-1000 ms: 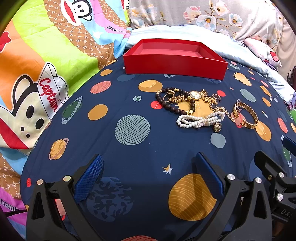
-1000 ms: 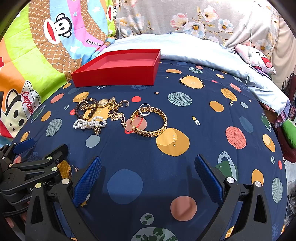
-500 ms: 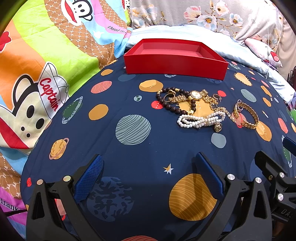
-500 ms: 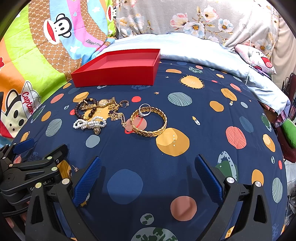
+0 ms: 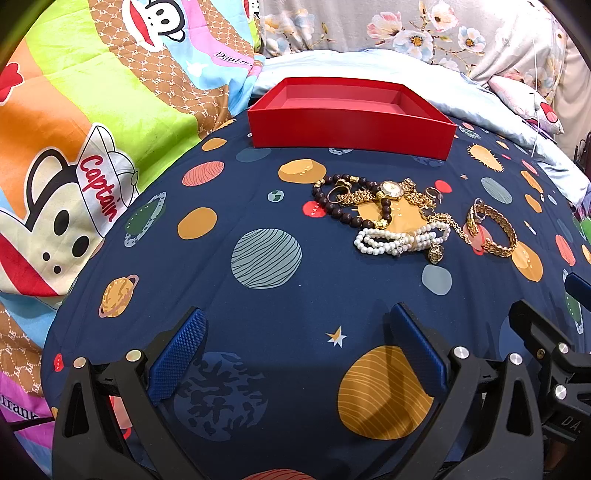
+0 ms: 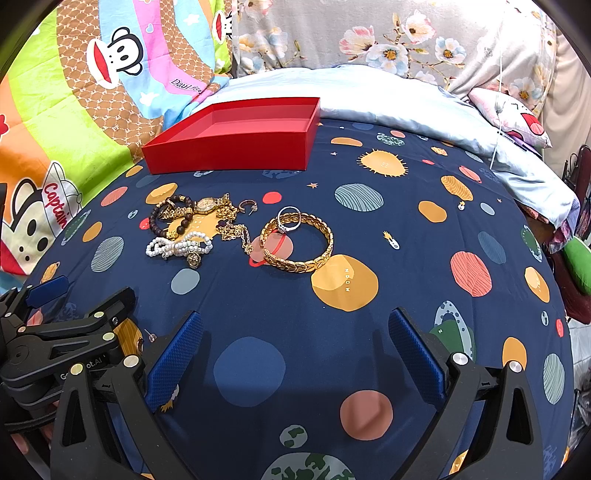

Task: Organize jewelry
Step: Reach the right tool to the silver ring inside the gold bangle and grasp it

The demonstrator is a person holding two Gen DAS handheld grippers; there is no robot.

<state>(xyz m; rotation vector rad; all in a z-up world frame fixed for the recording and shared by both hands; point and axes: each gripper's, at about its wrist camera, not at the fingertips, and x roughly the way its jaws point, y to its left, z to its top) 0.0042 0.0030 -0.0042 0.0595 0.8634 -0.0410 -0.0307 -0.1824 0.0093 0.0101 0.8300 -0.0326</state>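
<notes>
An empty red tray (image 5: pixel 351 129) (image 6: pixel 229 151) sits at the back of the navy planet-print bedspread. In front of it lies a jewelry pile: a dark bead bracelet (image 5: pixel 343 212) (image 6: pixel 162 225), a gold watch (image 5: pixel 391 189) (image 6: pixel 207 204), a white pearl bracelet (image 5: pixel 399 240) (image 6: pixel 177 247), gold chains (image 6: pixel 236 230), a gold bangle (image 5: pixel 495 230) (image 6: pixel 297 243) with a silver ring (image 6: pixel 289 218) leaning on it. My left gripper (image 5: pixel 295 347) is open and empty, near side of the pile. My right gripper (image 6: pixel 295 350) is open and empty, to the right of the left one.
A colourful cartoon-monkey blanket (image 5: pixel 74 147) lies to the left. A pale blue quilt (image 6: pixel 406 99) and floral pillows (image 6: pixel 369 33) are behind the tray. A small earring stud (image 6: pixel 150 334) lies by the left gripper's body (image 6: pixel 55 350). The bed edge drops off at right.
Nothing has visibly changed apart from a very slight shift of the left view.
</notes>
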